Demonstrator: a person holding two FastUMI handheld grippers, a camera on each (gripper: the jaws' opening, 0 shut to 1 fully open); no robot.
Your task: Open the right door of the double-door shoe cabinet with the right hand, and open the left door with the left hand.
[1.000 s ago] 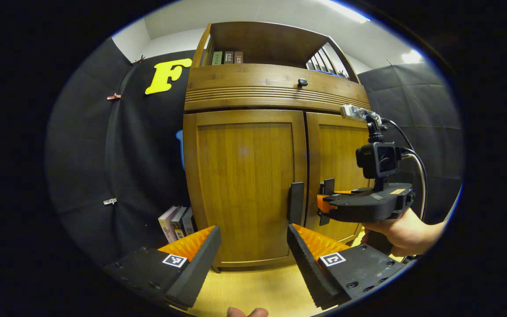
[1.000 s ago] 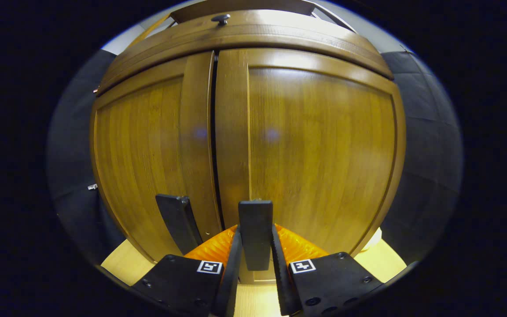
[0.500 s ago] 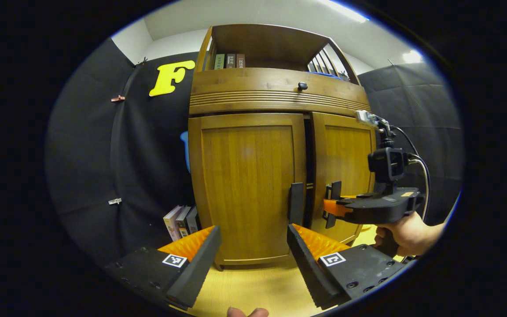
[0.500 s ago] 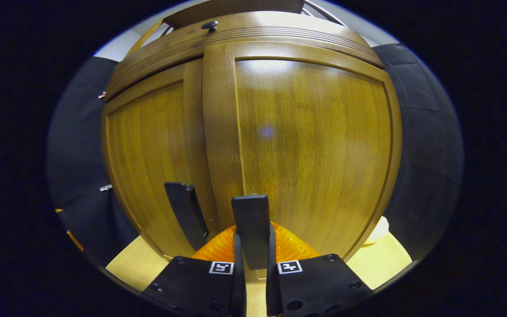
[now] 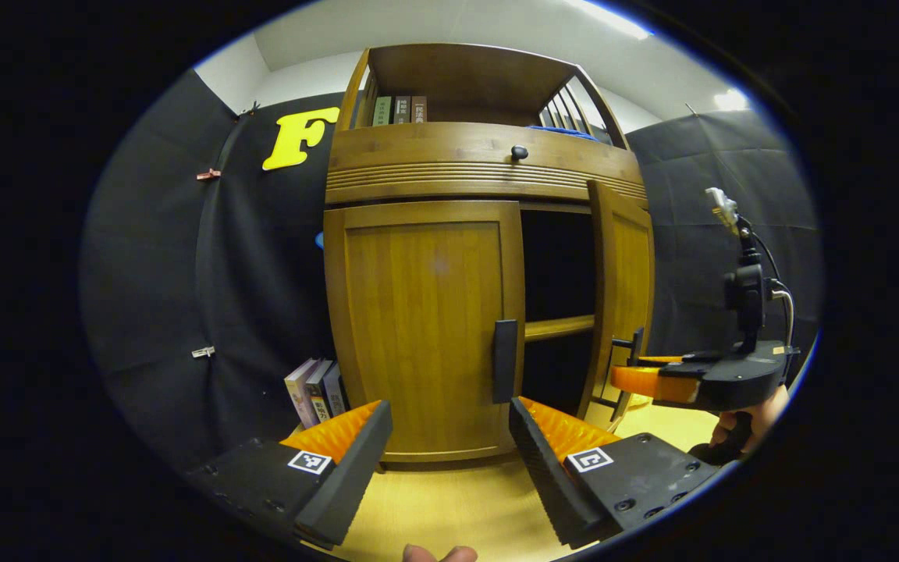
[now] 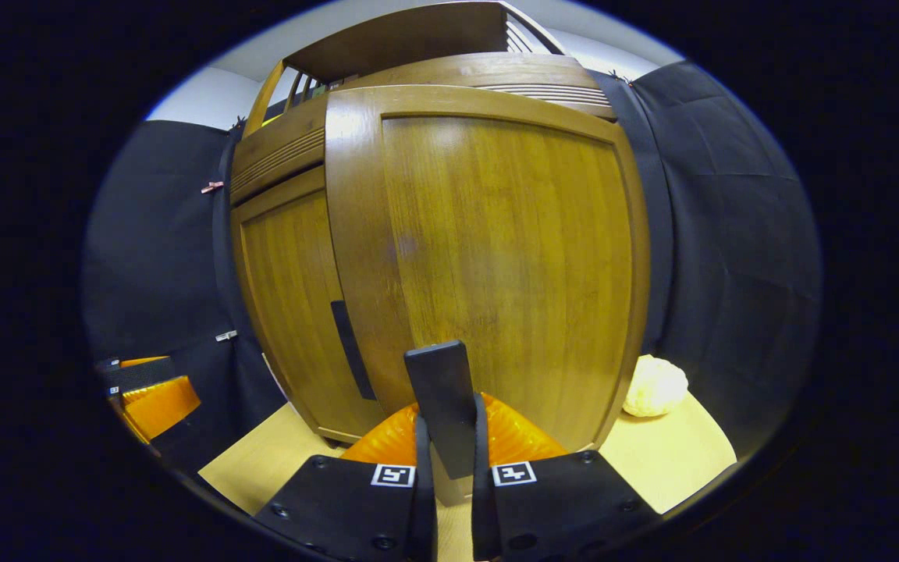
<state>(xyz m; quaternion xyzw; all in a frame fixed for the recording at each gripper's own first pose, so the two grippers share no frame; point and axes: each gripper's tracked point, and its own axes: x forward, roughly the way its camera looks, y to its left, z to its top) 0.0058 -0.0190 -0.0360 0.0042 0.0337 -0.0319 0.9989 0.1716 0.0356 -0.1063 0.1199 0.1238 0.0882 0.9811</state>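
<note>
While its two fingers press on either side of the upright handle (image 6: 442, 406) of the right door (image 6: 496, 257), the right gripper (image 6: 447, 460) grasps that handle low on the door's free edge. In the left gripper view the same right gripper (image 5: 637, 363) sits at the handle, with a hand (image 5: 746, 421) under it. The handle's long axis runs vertically, as does the door's; the right door stands swung out from the shoe cabinet (image 5: 481, 156), hinged on the cabinet's right side, its face turned partly away from the opening. Behind it the cabinet's dark interior shows, crossed by a horizontal shelf (image 5: 559, 328).

The left gripper (image 5: 449, 460) is released, its fingers spread wide apart, and hovers in front of the cabinet, apart from it, above the light wooden floor (image 5: 457, 507). Between its fingers lies the bottom of the left door (image 5: 418, 328), which sits flush and shut in the cabinet's front, its own vertical handle (image 5: 505, 361) on the edge next to the opening.

Left of the cabinet, some books (image 5: 313, 390) stand on the floor against the black wall. Right of the cabinet, a pale round object (image 6: 655, 385) rests on the floor.
</note>
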